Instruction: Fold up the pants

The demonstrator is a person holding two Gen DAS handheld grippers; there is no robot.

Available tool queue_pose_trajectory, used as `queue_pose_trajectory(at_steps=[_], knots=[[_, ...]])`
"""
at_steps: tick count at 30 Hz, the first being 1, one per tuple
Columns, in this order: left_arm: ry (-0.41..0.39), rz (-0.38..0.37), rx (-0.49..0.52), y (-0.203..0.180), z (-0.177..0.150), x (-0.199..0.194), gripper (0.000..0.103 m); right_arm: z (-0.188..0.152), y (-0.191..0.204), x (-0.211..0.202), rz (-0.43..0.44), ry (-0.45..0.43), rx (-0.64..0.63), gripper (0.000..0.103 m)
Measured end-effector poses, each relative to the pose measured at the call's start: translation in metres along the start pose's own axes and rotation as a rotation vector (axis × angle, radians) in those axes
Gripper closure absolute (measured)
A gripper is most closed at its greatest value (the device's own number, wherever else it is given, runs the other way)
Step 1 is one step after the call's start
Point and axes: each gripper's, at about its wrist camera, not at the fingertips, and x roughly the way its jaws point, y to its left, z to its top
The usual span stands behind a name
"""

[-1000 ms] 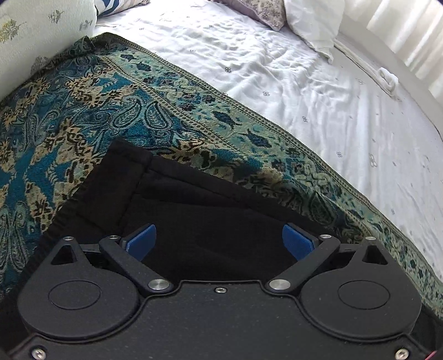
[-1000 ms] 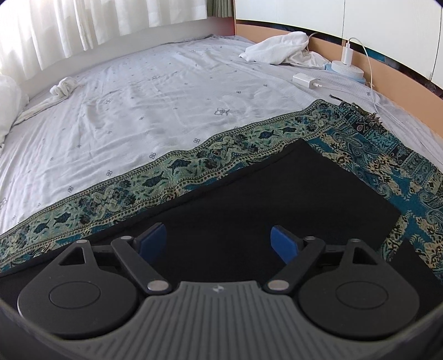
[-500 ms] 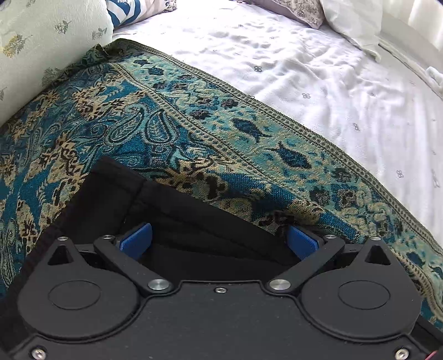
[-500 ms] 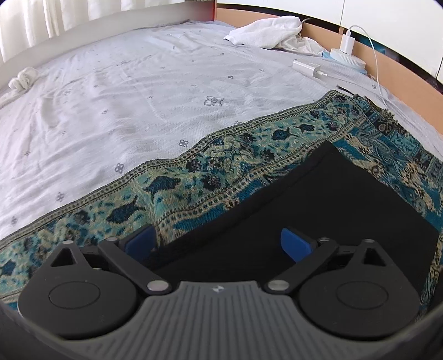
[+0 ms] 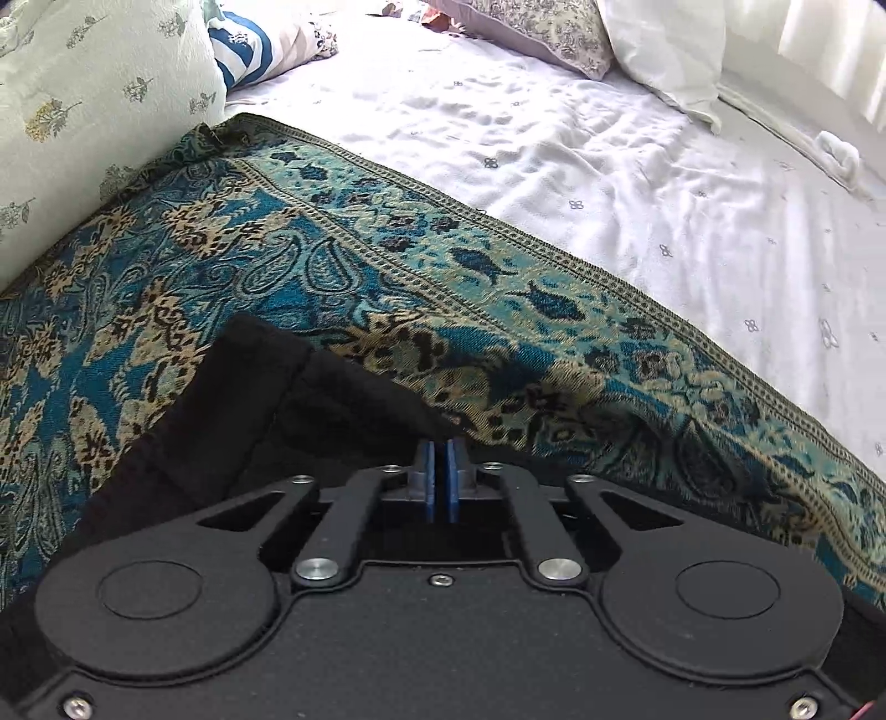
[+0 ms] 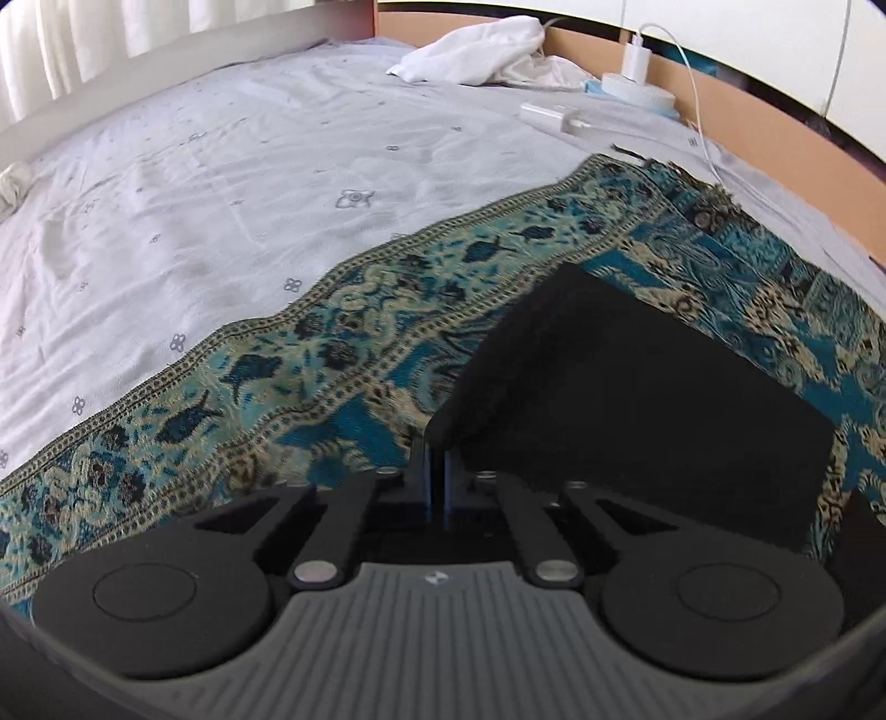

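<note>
Both grippers pinch the black cloth pants [image 5: 232,421] – left gripper [image 5: 441,476], right gripper [image 6: 437,476] – over a teal paisley blanket [image 5: 387,266].

Ahead of my left tongs [image 5: 441,481] the patterned throw [image 5: 343,277] and white sheet [image 5: 637,183] lie flat and open. A floral pillow [image 5: 83,111] crowds the left, more pillows [image 5: 653,50] the far end. Right of my right tongs [image 6: 437,481], a charger and cable [image 6: 554,116], perhaps a small round device [image 6: 637,94], line the headboard [image 6: 775,138].
</note>
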Motion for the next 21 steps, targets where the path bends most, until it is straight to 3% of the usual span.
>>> queue_pose_trajectory(at_steps=[9,12,15,18,21], knots=[[-0.013,-0.014,0.026,0.040,-0.014,-0.032,0.101,-0.009,-0.066,-0.051,0.108,-0.036,0.057,0.100],[0.012,-0.105,0.028,0.051,-0.016,-0.039,0.099,-0.015,-0.080,-0.064,0.119,-0.040,0.049,0.100],[0.087,-0.222,-0.026,0.056,-0.018,-0.033,0.085,-0.024,-0.089,-0.071,0.120,-0.028,0.043,0.100],[0.115,-0.251,-0.059,0.055,-0.022,-0.027,0.056,-0.032,-0.098,-0.079,0.124,-0.025,0.041,0.100],[0.090,-0.270,-0.053,0.050,-0.025,-0.031,0.049,-0.036,-0.107,-0.090,0.128,-0.040,0.024,0.100]])
